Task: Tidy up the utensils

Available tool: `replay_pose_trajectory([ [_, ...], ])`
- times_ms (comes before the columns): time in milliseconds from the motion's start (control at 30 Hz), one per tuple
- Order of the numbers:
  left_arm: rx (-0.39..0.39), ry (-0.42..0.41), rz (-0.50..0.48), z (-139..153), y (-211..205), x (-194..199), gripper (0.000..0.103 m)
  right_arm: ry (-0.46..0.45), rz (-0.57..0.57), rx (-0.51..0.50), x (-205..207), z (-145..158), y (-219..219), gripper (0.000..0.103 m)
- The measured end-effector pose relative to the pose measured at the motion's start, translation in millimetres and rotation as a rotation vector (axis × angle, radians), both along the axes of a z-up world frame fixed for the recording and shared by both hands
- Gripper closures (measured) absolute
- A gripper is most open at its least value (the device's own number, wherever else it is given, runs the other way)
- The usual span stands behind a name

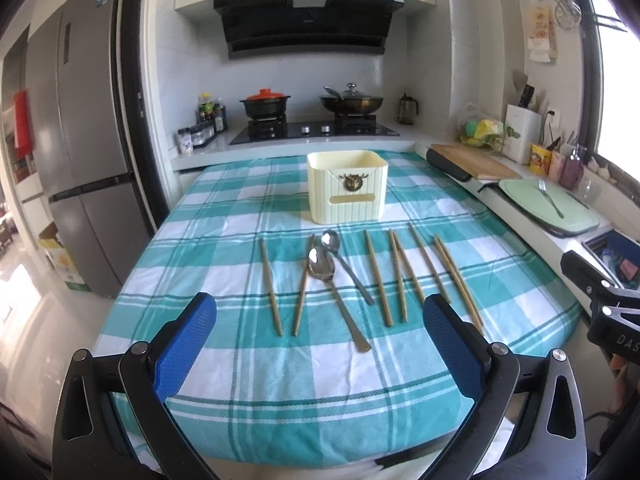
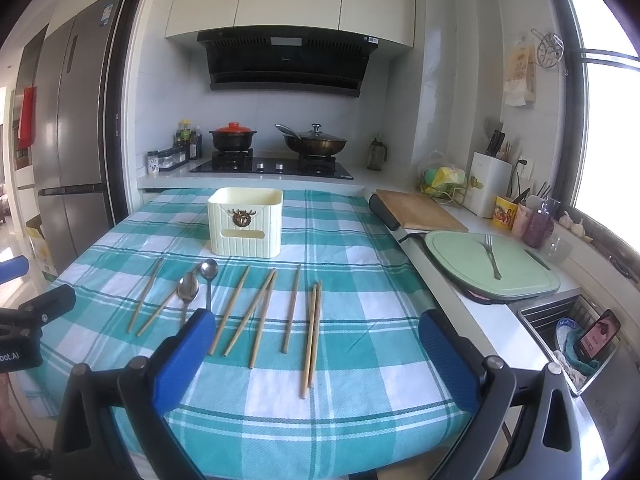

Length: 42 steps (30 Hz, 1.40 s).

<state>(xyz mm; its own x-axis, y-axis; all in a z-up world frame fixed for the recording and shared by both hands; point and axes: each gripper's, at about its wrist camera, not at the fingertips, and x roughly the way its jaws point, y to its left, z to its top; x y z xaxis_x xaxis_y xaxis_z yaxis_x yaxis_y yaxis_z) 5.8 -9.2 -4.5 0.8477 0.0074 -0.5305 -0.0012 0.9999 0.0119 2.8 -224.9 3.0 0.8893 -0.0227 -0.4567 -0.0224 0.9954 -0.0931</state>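
- A kitchen; a checked tablecloth (image 1: 240,380) bears chopsticks (image 1: 376,276), two spoons (image 1: 332,268) and a cream holder (image 1: 347,188) behind them.
- Left gripper (image 1: 320,344) and right gripper (image 2: 316,356) hover, jaws apart, empty.
- Nothing seems sorted yet; next, probably pinch one utensil and drop it into the holder.

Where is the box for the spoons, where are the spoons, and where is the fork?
Cream box (image 1: 347,188), left wrist view, front wall.
Spoons (image 1: 321,266), left wrist view, bowl of the nearer spoon.
Fork (image 2: 492,258), right wrist view, mid-handle, on the green board.
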Motion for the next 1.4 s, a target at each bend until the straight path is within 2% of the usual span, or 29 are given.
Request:
replay_pose_trajectory([
  [333, -0.036, -0.007, 0.065, 0, 16, 1, 0.0, -0.012, 0.004, 0.007, 0, 2, -1, 0.0],
  [600, -0.056, 0.009, 0.075, -3, 24, 8, 0.0, -0.025, 0.022, 0.035, 4, 4, -3, 0.0],
  [833, -0.074, 0.039, 0.066, -10, 28, 21, 0.0, 0.007, 0.035, 0.064, 20, -3, -10, 0.0],
  [1033, -0.09, 0.084, 0.1, -23, 47, 46, 0.0, 0.063, 0.023, 0.071, 47, -23, -27, 0.0],
  [1100, -0.094, 0.115, 0.1, -33, 54, 60, 0.0, 0.103, 0.022, 0.076, 63, -36, -35, 0.006],
  [1167, -0.094, 0.15, 0.096, -45, 61, 76, 0.0, 0.174, 0.044, 0.098, 87, -53, -43, 0.034],
  [1233, -0.09, 0.185, 0.092, -59, 67, 94, 0.0, 0.236, 0.062, 0.11, 107, -70, -47, 0.052],
  [1333, -0.082, 0.238, 0.091, -81, 75, 124, 0.0, 0.315, 0.105, 0.133, 140, -96, -47, 0.059],
  [1400, -0.072, 0.275, 0.096, -96, 78, 141, 0.0, 0.362, 0.12, 0.147, 157, -110, -47, 0.068],
])
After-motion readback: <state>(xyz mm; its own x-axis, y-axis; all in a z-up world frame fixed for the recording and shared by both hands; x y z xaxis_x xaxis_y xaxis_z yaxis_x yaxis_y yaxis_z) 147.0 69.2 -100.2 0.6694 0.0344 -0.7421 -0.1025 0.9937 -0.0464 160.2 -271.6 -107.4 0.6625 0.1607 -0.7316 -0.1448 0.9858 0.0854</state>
